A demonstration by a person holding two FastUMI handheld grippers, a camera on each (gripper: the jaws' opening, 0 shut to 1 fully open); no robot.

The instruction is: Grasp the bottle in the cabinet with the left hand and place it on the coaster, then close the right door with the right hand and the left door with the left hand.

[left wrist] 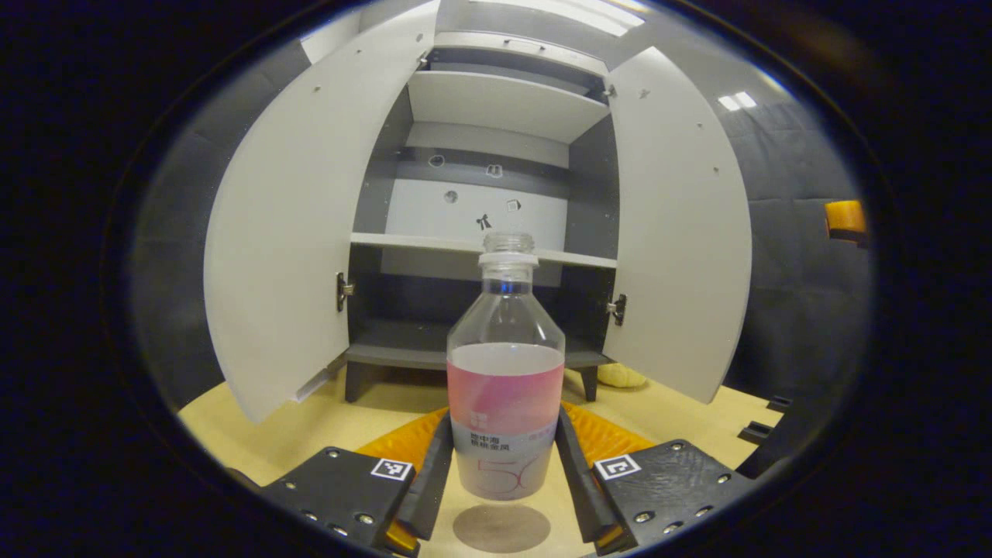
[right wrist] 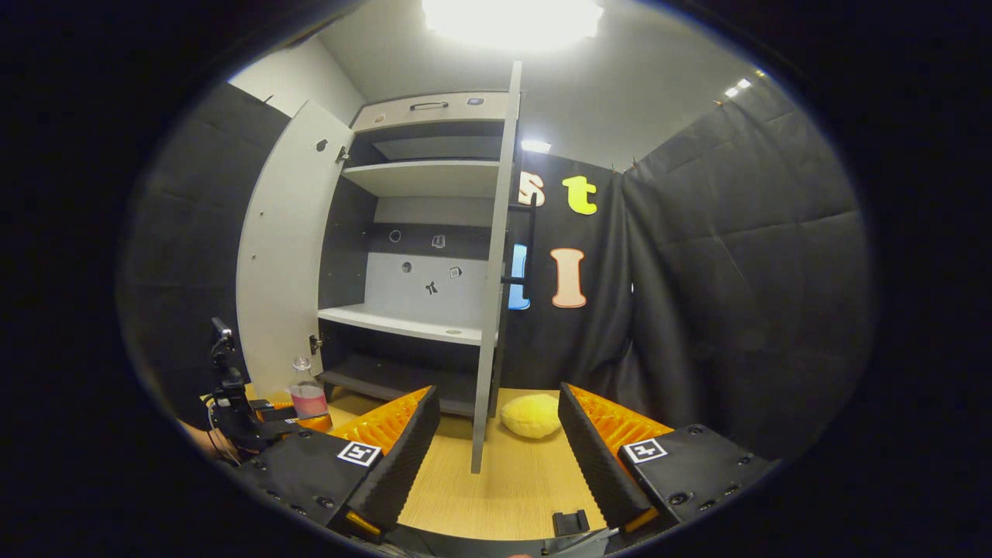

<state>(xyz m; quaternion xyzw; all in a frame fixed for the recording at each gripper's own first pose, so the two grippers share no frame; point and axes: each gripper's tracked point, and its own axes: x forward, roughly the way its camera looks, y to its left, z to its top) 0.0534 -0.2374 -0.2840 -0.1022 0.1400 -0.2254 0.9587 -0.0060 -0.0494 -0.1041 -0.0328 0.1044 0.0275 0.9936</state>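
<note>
A clear bottle (left wrist: 505,387) with pink drink, a pink and white label and no cap hangs between my left gripper's (left wrist: 504,422) fingers (left wrist: 434,465), which press on both its sides. It is upright, just above a round grey coaster (left wrist: 501,528) on the wooden table. Behind it stands the grey cabinet (left wrist: 496,240) with its left door (left wrist: 287,232) and right door (left wrist: 674,232) wide open. In the right gripper view my right gripper (right wrist: 496,395) is open and empty, facing the right door's edge (right wrist: 492,271). The bottle (right wrist: 308,395) and left gripper (right wrist: 256,422) are far to its left.
A yellow soft object (right wrist: 531,415) lies on the table by the cabinet's right foot, also seen in the left gripper view (left wrist: 620,376). The cabinet shelves (right wrist: 403,322) are bare. Black cloth walls close in the booth on the right (right wrist: 736,294).
</note>
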